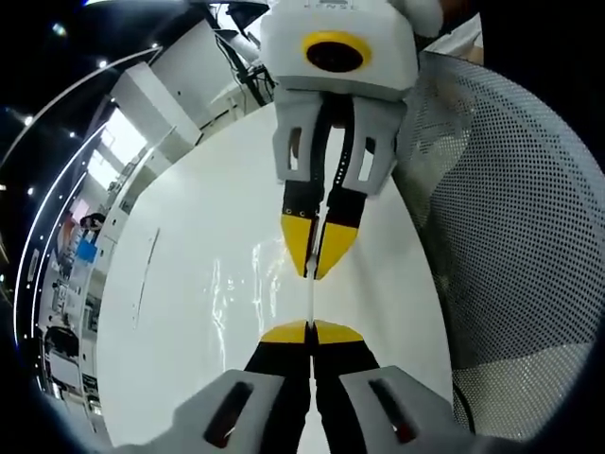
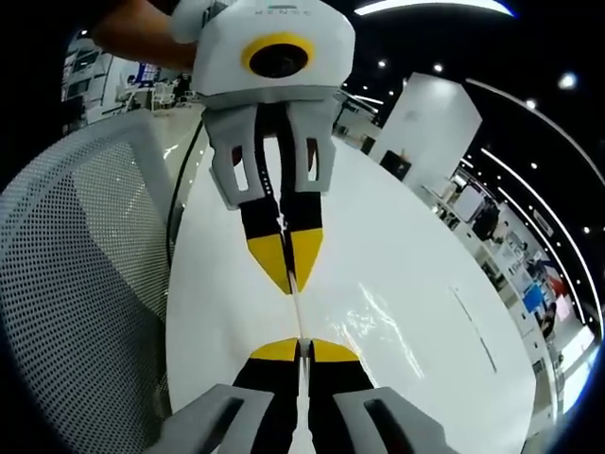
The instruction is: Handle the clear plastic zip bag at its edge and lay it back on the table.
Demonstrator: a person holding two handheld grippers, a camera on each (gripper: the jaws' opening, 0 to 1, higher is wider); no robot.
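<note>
Between both hand-held grippers (image 1: 311,331) (image 2: 299,348) (jaws pinched) stretches the zip bag (image 1: 248,284) edge.

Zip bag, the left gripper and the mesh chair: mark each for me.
zip bag (image 1: 248,293): left gripper view, on its glossy clear panel over the table.
left gripper (image 1: 311,332): left gripper view, between its yellow tips, shut on the bag's edge.
mesh chair (image 1: 515,236): left gripper view, on the perforated backrest.

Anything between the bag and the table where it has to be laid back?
Nothing visible. The bag, pinched by both grippers, left and right, hangs over bare white table. A mesh chair stands off to the side.
</note>
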